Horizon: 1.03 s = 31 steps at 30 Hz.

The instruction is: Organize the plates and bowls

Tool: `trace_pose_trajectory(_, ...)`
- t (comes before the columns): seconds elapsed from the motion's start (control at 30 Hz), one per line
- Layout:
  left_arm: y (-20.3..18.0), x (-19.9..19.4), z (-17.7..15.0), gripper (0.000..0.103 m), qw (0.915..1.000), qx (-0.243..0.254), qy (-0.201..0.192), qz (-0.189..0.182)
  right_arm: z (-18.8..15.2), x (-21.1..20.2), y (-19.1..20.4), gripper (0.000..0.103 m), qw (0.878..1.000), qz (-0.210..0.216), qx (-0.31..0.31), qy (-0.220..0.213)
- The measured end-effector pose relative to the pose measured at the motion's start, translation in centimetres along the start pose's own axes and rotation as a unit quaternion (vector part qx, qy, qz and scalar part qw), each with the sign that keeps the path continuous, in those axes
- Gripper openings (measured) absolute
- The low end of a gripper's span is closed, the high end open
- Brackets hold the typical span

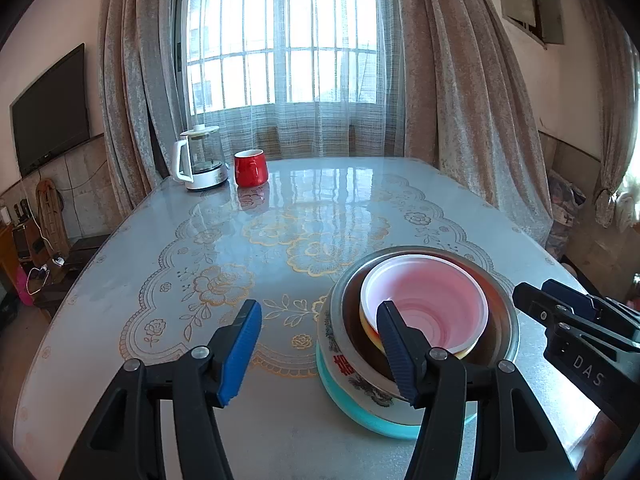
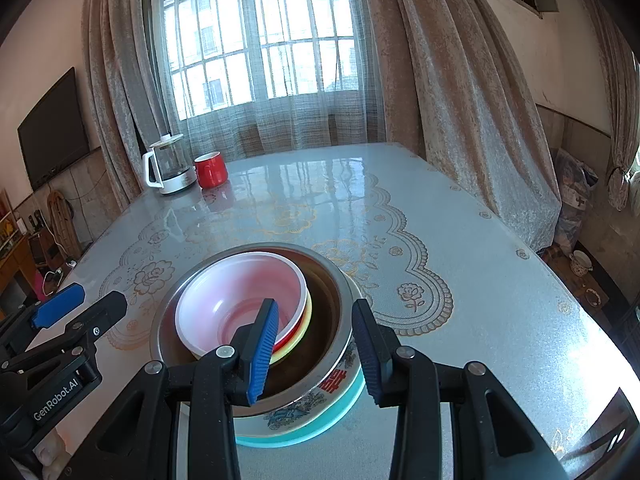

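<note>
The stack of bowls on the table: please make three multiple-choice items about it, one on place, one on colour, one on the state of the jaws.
1. Where is the white bowl?
A. On top, inside the metal bowl
B. Beside the kettle
C. Under the teal dish

2. What colour is the mug next to the kettle?
A. Blue
B. Red
C. Green

3. How do the jaws of the right gripper stand?
A. Shut on the mug
B. Shut on nothing
C. Open, astride the metal bowl's rim

Answers: 1 A, it nests uppermost; 2 B, plainly red; 3 C, a wide gap shows.
</note>
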<state>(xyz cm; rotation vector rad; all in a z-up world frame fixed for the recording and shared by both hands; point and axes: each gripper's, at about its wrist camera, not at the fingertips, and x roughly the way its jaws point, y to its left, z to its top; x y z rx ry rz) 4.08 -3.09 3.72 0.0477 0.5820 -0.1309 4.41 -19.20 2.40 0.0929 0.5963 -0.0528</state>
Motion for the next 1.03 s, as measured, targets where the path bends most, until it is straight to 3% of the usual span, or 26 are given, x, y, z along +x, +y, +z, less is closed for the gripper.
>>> trace_pose_trajectory(0.77,-1.2,0.1,0.1,0.065,0.9998,-0.010,-0.003,-0.018,0.5,0.3,-0.9,0.039,1.000,0.003,-0.001,-0.002)
trace_pose_trajectory(1.03,0.4,0.8,0.7,0.063,0.9993,-0.038,-0.007,-0.005,1.4,0.8,-2.8,0.039,1.000,0.001,0.013,-0.007)
